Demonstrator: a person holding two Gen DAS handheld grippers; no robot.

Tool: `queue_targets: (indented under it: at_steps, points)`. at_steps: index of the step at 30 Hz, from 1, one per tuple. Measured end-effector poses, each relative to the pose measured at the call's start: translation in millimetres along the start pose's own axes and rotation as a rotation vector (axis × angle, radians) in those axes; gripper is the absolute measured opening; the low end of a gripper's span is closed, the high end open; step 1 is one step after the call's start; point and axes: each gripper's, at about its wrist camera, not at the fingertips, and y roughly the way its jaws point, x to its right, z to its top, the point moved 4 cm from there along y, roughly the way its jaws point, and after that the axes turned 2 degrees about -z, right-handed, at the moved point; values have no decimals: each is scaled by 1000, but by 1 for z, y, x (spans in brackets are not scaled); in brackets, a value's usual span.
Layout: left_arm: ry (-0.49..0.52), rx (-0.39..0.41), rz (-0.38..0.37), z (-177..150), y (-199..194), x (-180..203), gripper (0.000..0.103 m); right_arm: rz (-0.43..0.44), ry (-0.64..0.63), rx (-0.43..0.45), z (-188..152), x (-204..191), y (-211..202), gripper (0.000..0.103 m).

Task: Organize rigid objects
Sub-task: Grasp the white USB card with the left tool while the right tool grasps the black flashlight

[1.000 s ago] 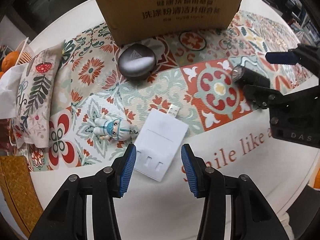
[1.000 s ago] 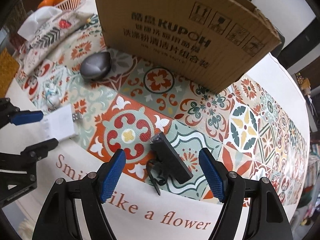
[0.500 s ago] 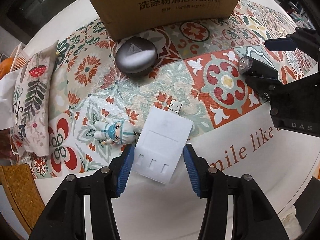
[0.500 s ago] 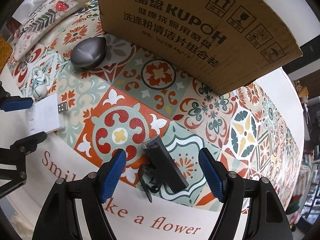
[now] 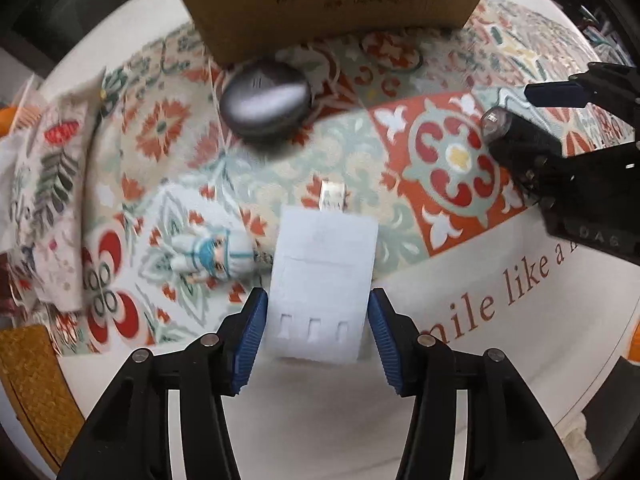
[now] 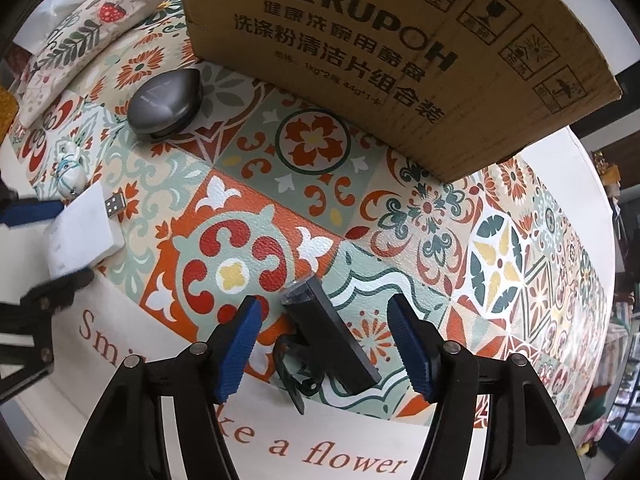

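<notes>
On my left wrist view, the left gripper (image 5: 316,332) points down over the white USB card (image 5: 322,284); its blue pads sit either side of the card's near end, apart, with slivers of cloth showing between pad and card edge, so I read nothing as clamped yet; those jaws have just been widening slightly, with the card between them. The card's long axis runs straight away from me, plug end far, so the pads face its long edges squarely; I judge a plain squeeze would take it. A small figurine (image 5: 212,258) lies just beside the card on the left pad's side; I would watch that pad does not catch it. Beyond sit a dark oval case (image 5: 266,100) and the cardboard box (image 5: 328,0), the picture there being blurred.

On my right wrist view, the right gripper (image 6: 326,348) straddles the black bar-shaped light (image 6: 330,340) lying on the patterned tablecloth (image 6: 420,216); its jaws have just been narrowing with the light between them, yet clear gaps remain on both sides, so it is parted and untouching. The light's long axis lies slightly aslant, lens end far and leaning left; a looped strap trails off its near left side. Each hand is nearest its own thing; the box stands well beyond both.
</notes>
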Motion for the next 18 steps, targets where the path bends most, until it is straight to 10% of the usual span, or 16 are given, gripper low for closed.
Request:
queue_targets:
  at_steps: [18]
  points:
    - [-112, 120, -77, -9, -12, 17, 48, 78, 91, 15, -2, 15, 18, 28]
